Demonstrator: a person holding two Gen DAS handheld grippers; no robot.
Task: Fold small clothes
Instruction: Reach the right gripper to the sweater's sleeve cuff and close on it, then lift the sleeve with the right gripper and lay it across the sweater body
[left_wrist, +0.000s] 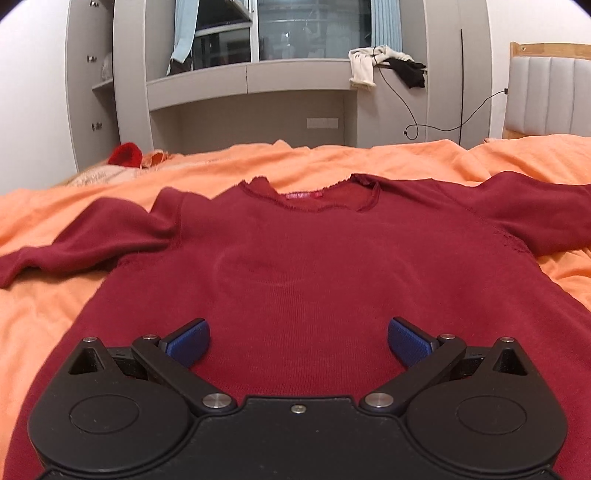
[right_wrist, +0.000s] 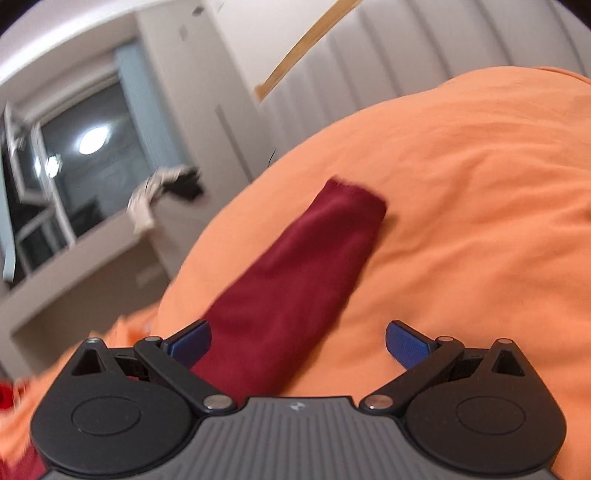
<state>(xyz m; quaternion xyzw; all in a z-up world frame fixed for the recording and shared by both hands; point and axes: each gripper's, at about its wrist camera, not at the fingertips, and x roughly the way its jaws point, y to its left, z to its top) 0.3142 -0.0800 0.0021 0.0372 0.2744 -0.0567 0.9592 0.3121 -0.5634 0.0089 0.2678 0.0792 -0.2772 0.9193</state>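
Left gripper (left_wrist: 298, 341) spread wide, gripping nothing, over the lower body of the dark red sweater (left_wrist: 295, 266), which lies flat, front up, on the orange bedspread (left_wrist: 55, 314), collar away from the gripper. Right gripper (right_wrist: 298, 341) also wide open and empty, one sweater sleeve (right_wrist: 295, 280) running forward between its fingers, nearer the left pad (right_wrist: 190, 341); this view is tilted and blurred.

The left gripper (left_wrist: 298, 341) was matte black, with two round housings, angled link arms joined by silver pins, a small screw at the centre of its flat body, and blue textured pads (left_wrist: 189, 343) on its fingers. The right gripper (right_wrist: 298, 341) had the same black housings, silver pins and blue pads (right_wrist: 406, 341), but its middle plate was grey and ribbed, with a small white logo.
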